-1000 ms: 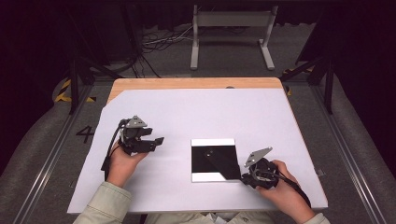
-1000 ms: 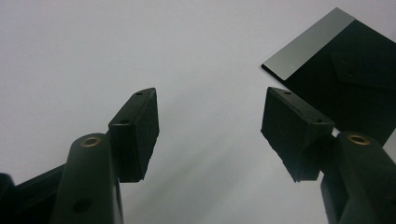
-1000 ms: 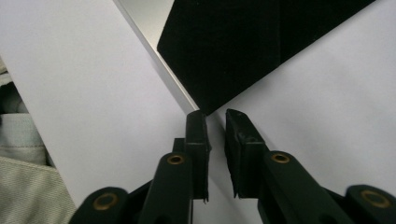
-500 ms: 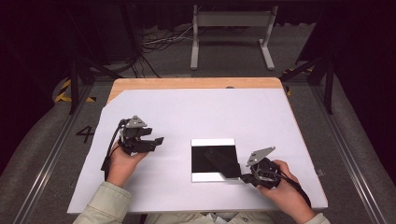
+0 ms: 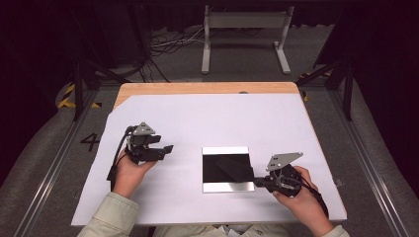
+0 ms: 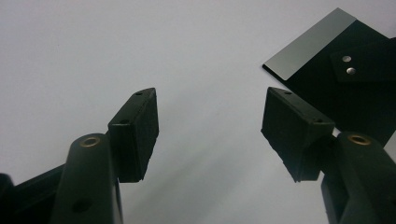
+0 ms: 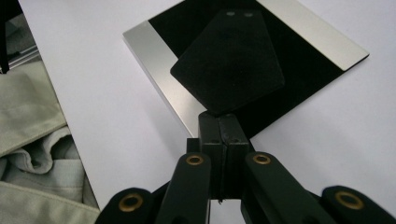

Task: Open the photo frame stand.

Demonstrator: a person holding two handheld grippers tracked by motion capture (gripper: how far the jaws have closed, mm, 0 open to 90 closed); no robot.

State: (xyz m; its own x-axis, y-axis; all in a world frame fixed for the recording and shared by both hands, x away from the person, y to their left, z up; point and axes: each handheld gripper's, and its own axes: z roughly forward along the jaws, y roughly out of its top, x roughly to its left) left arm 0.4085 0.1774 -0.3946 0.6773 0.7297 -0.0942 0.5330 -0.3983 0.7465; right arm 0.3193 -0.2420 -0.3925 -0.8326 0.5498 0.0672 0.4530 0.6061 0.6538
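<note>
Black on black: your right gripper [image 7: 218, 126] has clamped onto the near corner of the dark flap [image 7: 229, 60] lying on the silver-edged board [image 5: 227, 169], mid-table. Lifting or peeling it seems next (go gently). The right gripper view shows that pinch; your left gripper [image 6: 210, 130] idles open, well apart.

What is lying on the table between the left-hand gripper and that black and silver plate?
Nothing: in the high view, bare white table cover runs from the open left gripper to the black and silver plate.
</note>
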